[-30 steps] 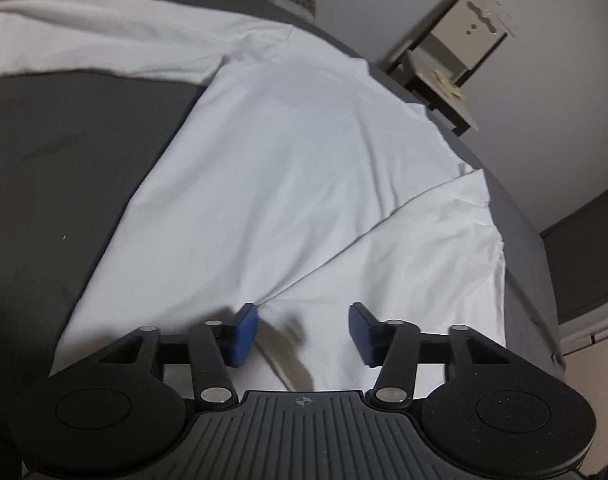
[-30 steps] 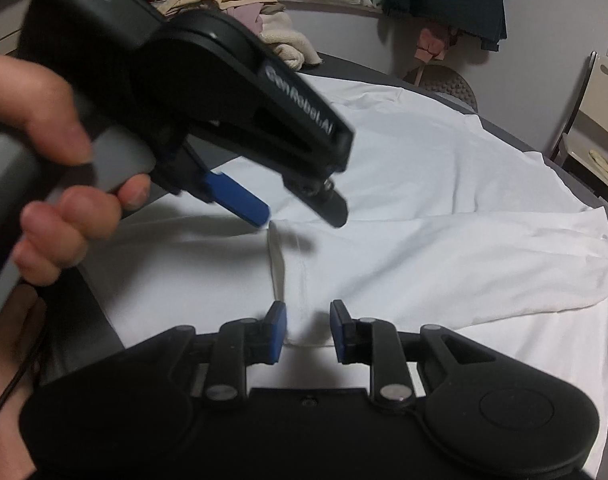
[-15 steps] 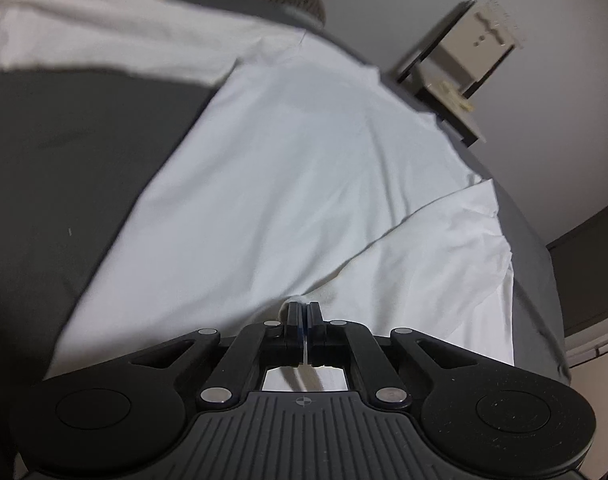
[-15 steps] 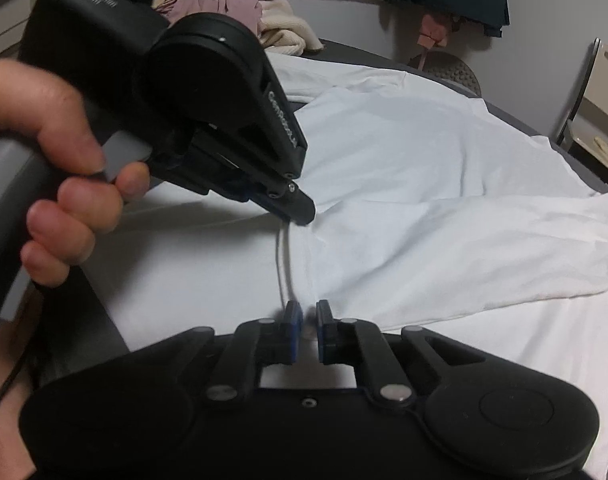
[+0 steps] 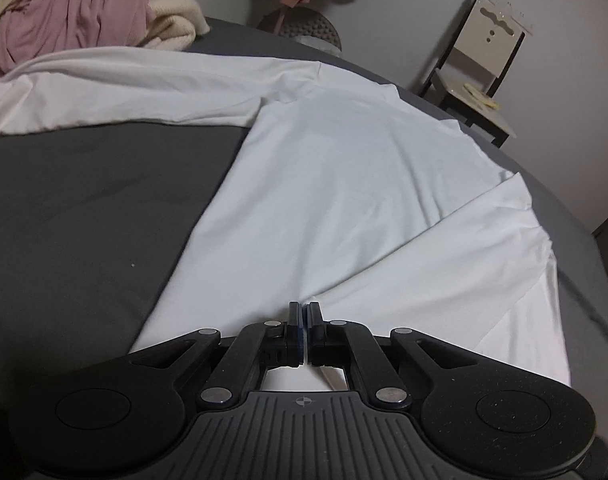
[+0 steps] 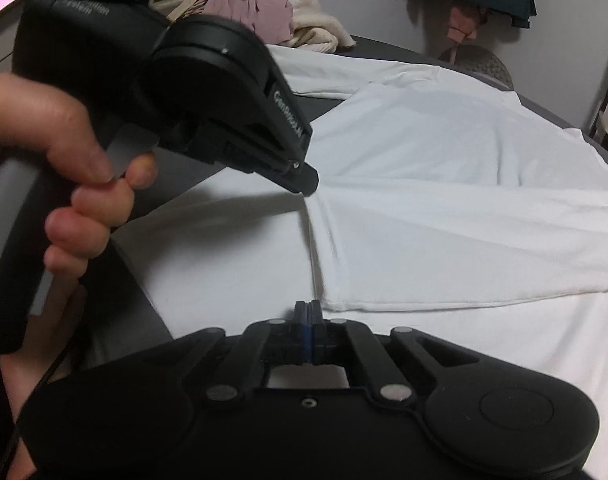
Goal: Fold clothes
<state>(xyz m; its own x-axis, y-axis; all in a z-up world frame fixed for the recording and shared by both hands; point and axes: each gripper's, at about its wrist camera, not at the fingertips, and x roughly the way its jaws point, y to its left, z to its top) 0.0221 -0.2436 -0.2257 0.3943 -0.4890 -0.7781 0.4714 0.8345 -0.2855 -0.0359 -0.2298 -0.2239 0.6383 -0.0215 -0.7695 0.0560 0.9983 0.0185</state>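
Left wrist view: left gripper (image 5: pixel 304 309) clenched on folded sleeve edge of white shirt (image 5: pixel 343 184), spread flat on grey bed (image 5: pixel 84 208). Right wrist view: right gripper (image 6: pixel 308 307) pinched tight on sleeve cuff; hand (image 6: pixel 76 184) gripping left unit's handle.

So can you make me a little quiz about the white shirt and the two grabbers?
1. True or false: the left gripper is open.
2. What is the right gripper pinching? A) the pink clothes B) the white shirt C) the chair
3. What colour is the surface under the shirt?

Key: 1 false, both are pinched shut on the shirt. 2 B. 3 dark grey.
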